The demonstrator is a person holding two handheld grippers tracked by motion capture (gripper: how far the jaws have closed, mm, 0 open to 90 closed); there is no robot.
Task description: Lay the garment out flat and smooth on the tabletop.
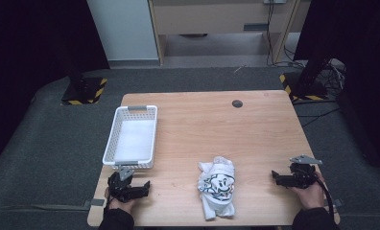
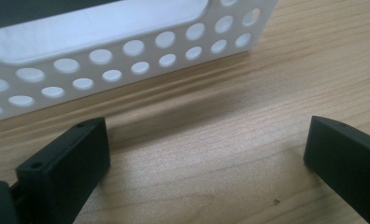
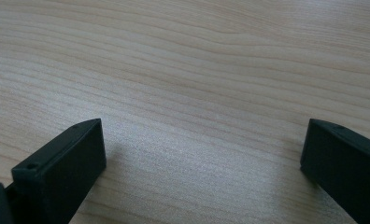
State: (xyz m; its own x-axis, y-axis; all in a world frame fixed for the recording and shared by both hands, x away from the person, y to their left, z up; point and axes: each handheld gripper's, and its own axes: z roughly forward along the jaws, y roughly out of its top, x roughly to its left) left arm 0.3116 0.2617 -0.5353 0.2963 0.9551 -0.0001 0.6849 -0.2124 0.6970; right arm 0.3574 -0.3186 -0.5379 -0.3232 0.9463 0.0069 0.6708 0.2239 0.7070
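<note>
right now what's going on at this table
A person sits at a wooden table with a hand-held gripper in each hand. The left hand-held gripper rests near the front left corner, just before a white perforated basket; the right hand-held gripper rests near the front right edge. Both have open jaws with nothing between them. A crumpled white cloth with a cartoon print lies untouched between the two.

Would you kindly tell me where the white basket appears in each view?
High view: white basket at the table's left, beyond the left hand-held gripper.
Left gripper view: its perforated wall spans the top.
Right gripper view: wood grain and black jaws fill the frame.
Shared landmark: wooden tabletop.
</note>
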